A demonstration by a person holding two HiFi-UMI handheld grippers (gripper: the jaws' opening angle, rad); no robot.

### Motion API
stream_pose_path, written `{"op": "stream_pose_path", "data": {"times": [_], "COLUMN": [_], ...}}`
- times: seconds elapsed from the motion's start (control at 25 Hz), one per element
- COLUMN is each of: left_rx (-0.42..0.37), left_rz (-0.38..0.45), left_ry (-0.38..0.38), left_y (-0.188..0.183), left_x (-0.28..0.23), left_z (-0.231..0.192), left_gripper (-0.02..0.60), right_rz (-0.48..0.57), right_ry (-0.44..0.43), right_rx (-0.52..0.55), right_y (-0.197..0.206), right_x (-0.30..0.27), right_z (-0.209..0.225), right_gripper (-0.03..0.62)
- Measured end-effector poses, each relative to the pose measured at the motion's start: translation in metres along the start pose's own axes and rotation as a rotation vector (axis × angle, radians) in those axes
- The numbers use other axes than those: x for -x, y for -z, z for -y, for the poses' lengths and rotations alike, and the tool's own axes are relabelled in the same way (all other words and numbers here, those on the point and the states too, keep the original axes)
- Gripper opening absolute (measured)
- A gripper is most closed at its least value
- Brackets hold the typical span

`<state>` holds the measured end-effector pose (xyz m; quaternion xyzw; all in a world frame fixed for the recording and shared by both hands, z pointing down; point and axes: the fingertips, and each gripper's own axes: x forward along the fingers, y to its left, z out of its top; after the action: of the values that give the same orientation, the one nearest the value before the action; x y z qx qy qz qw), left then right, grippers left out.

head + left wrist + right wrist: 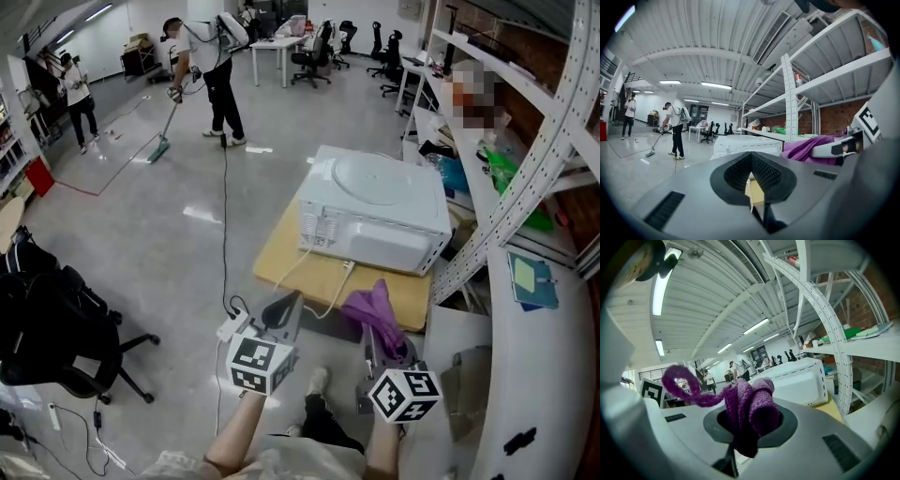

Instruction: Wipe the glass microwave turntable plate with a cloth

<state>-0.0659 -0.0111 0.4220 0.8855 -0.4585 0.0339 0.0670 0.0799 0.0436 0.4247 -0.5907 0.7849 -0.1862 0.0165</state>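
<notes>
Between the clamped jaws of the right gripper (740, 439) sticks the purple cloth (751, 411); the left gripper (752, 187) alongside is closed, empty.

microwave (375, 211): only its back and top face the head view, so the door and the inside are hidden
round disc on top of it (380, 178): too pale to tell if it's glass, honestly
cloth (754, 404): bottom end vanishes down between the right gripper's (747, 427) jaws
table (291, 267): mostly buried under the microwave
office chair (56, 328): chopped off by the left edge
power strip (232, 325): one end tucked behind the left gripper (284, 309)
green thing on the shelf (511, 173): half behind the rack upright, can't tell what it is
far desks and chairs (319, 42): way too small for detail
</notes>
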Motion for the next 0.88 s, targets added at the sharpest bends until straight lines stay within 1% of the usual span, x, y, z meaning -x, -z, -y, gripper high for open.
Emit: {"op": "stream_pose_path", "data": {"times": [0.2, 0.36, 0.56, 0.64, 0.68, 0.72, 0.8, 0.84, 0.88], "left_rx": [0.001, -0.007, -0.075, -0.101, -0.096, -0.073, -0.009, 0.007, 0.004], "left_rz": [0.022, 0.025, 0.048, 0.047, 0.045, 0.045, 0.05, 0.048, 0.041], "left_ry": [-0.011, -0.001, 0.038, 0.026, 0.013, -0.001, -0.017, -0.019, -0.02], "left_y": [-0.02, -0.042, -0.07, -0.079, -0.082, -0.084, -0.089, -0.091, -0.094], "left_x": [-0.091, -0.164, -0.226, -0.244, -0.252, -0.26, -0.275, -0.282, -0.289], "left_z": [-0.026, -0.032, -0.034, -0.043, -0.05, -0.059, -0.076, -0.082, -0.087], "left_gripper": [0.002, 0.002, 0.002, 0.002, 0.002, 0.002, 0.002, 0.002, 0.002], "right_rz": [0.003, 0.022, 0.033, 0.035, 0.035, 0.035, 0.028, 0.02, 0.01], "right_ry": [-0.031, -0.072, -0.097, -0.109, -0.113, -0.116, -0.124, -0.131, -0.14], "right_rx": [0.022, 0.03, 0.051, 0.07, 0.083, 0.096, 0.119, 0.131, 0.149], "right_y": [-0.029, -0.064, -0.099, -0.111, -0.117, -0.122, -0.133, -0.138, -0.143], "right_x": [-0.073, -0.128, -0.183, -0.199, -0.208, -0.218, -0.238, -0.248, -0.258], "right_z": [0.045, 0.077, 0.108, 0.113, 0.116, 0.117, 0.119, 0.119, 0.119], "right_gripper": [0.066, 0.066, 0.066, 0.067, 0.067, 0.066, 0.067, 0.067, 0.067]}}
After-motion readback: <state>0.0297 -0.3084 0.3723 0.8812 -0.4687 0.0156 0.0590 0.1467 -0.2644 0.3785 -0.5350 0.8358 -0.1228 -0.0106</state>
